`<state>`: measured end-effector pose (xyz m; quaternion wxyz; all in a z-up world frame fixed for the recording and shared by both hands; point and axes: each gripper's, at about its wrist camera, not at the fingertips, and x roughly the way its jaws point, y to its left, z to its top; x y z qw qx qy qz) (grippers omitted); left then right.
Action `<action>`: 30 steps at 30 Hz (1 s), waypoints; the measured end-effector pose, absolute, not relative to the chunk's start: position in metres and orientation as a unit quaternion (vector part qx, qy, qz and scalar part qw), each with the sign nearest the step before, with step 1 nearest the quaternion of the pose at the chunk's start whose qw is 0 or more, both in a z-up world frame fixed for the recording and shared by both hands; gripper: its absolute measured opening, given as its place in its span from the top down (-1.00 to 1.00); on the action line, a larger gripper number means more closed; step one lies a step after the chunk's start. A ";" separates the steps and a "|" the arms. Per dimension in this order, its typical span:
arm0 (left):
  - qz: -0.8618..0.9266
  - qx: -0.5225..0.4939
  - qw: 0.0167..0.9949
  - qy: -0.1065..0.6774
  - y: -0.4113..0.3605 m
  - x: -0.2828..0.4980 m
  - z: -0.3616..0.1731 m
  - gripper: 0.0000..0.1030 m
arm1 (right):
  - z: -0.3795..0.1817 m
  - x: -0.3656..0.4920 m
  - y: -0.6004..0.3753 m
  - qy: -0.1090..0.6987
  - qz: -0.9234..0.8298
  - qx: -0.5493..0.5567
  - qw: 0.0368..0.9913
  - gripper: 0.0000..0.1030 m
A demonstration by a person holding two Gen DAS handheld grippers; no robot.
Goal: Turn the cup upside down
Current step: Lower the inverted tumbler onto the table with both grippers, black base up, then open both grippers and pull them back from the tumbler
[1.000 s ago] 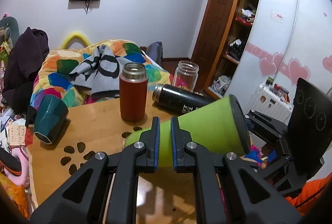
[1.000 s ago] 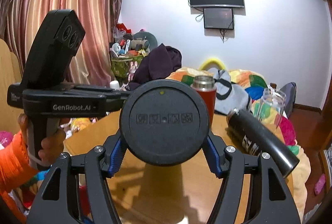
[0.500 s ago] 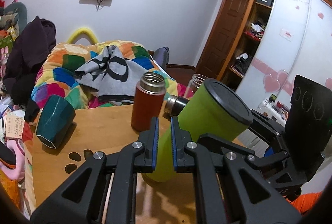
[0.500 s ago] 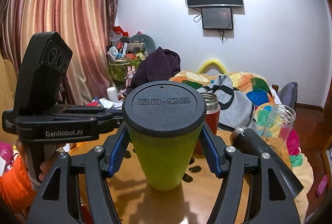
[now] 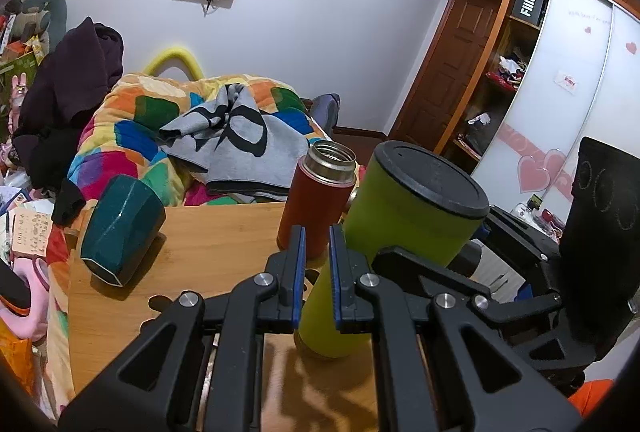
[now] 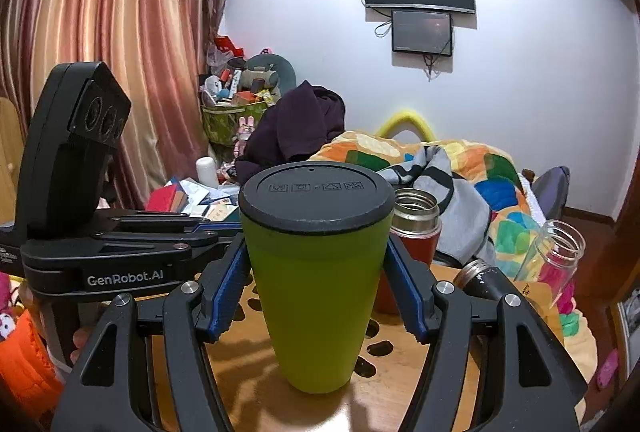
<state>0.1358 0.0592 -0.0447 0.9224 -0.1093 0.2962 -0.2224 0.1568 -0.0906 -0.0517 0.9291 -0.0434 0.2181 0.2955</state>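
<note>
A lime-green cup (image 6: 316,296) with a black flat end on top stands on the wooden table (image 6: 440,384), narrow end down. My right gripper (image 6: 316,288) is shut on the green cup, its blue pads on both sides near the top. In the left wrist view the green cup (image 5: 384,252) stands just right of my left gripper (image 5: 316,272), whose fingers are nearly closed with a thin gap and hold nothing.
A red flask (image 5: 316,207) with an open steel mouth stands behind the cup. A dark teal cup (image 5: 120,228) lies on its side at the table's left. A black bottle (image 6: 484,280) lies on its side beside a glass jar (image 6: 556,256). A bed with a colourful blanket (image 5: 168,127) lies behind.
The right gripper has turned the green cup from lying sideways to standing with its black end up and lowered it onto the table. The left gripper stayed shut beside it.
</note>
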 end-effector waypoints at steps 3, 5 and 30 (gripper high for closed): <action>-0.211 -0.096 0.928 0.293 0.058 0.132 -0.043 0.73 | -0.051 0.157 -0.092 0.220 0.294 -0.039 0.929 -0.21; -0.197 -0.087 0.933 0.287 0.058 0.127 -0.041 0.61 | -0.050 0.155 -0.094 0.222 0.293 -0.037 0.929 -0.21; -0.074 -0.015 0.986 0.146 0.026 0.008 0.009 -1.00 | -0.016 0.074 -0.178 0.154 0.221 0.000 0.963 -1.00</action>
